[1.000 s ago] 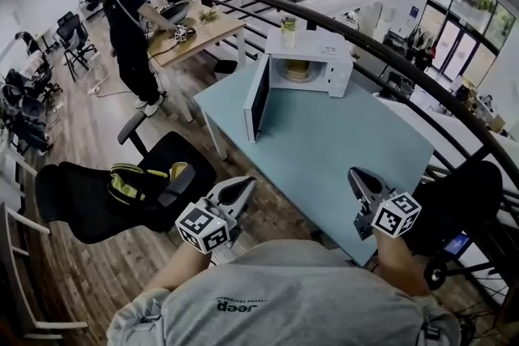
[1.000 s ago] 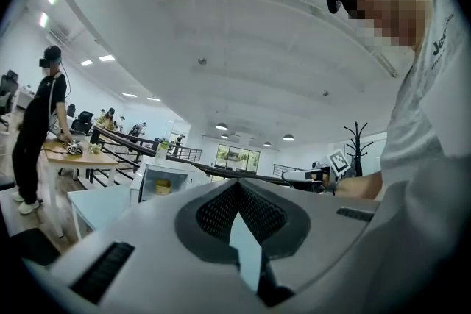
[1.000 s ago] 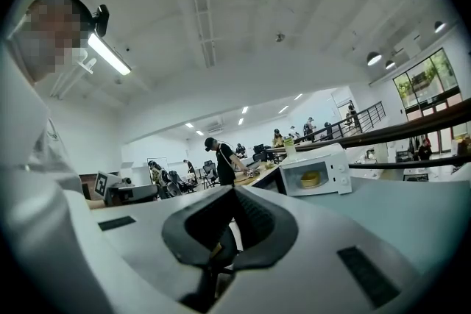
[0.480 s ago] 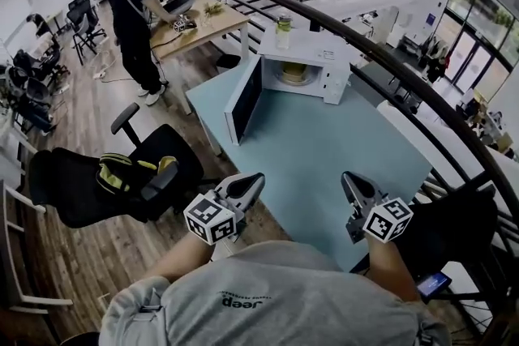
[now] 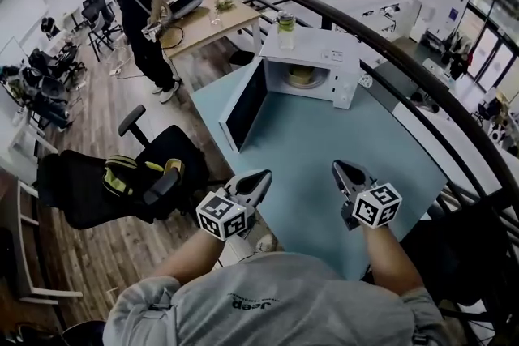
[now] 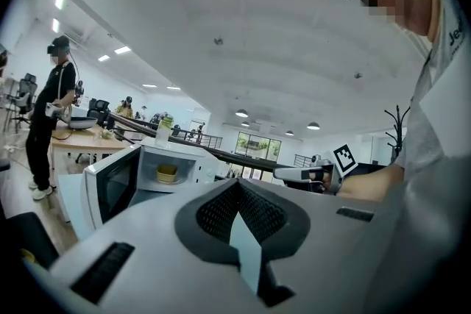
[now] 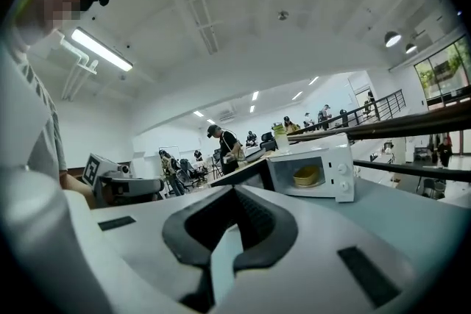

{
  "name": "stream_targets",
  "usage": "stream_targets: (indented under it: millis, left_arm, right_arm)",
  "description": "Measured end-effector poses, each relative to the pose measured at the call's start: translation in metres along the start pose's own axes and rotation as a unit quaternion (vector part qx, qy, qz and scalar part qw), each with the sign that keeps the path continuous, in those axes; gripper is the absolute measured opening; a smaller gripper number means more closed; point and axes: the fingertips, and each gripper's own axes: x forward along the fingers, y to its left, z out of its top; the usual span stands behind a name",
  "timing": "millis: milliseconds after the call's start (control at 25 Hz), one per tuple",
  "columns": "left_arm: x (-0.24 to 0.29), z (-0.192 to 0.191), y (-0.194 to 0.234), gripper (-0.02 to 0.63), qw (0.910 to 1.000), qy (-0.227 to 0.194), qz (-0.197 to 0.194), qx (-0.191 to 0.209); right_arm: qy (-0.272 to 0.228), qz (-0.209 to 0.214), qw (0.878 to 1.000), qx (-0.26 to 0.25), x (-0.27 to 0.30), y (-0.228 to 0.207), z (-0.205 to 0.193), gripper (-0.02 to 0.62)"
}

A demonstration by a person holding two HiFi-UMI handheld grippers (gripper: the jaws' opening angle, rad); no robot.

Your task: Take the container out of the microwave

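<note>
I have my left gripper [image 5: 258, 181] and right gripper [image 5: 342, 172] with jaws together and nothing in them. Both are further forward than a second ago, over the teal table's [image 5: 316, 154] near edge. They point about level at the open microwave [image 5: 323, 54]. The yellow container [image 5: 302, 76] sits inside it.

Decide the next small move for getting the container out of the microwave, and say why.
Probably reach the right gripper forward over the table toward the microwave, opening its jaws on the way. The door stands open and the yellow container sits inside, but this gripper and the left gripper are shut, empty and well short of it.
</note>
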Motion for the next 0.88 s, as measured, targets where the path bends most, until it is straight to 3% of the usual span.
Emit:
stream_targets:
  millis: [320,520,880]
  left_arm:
    - [0.074,-0.024,0.089,0.006,0.9998,0.012,-0.013,-0.01]
    - [0.119,-0.044,0.13,0.006,0.9996,0.018,-0.02,-0.012]
    - [0.177,-0.067,0.189,0.006,0.999,0.012,0.007,-0.043]
  right_arm:
    - [0.05,-0.054,0.996,-0.044,0.114,-0.075,-0.013,0.015]
    - [0.067,-0.069,0.994,-0.059,0.182,-0.121,-0.02,0.089]
    - [0.087,-0.097,0.988,-0.084,0.281,-0.191,-0.032,0.167]
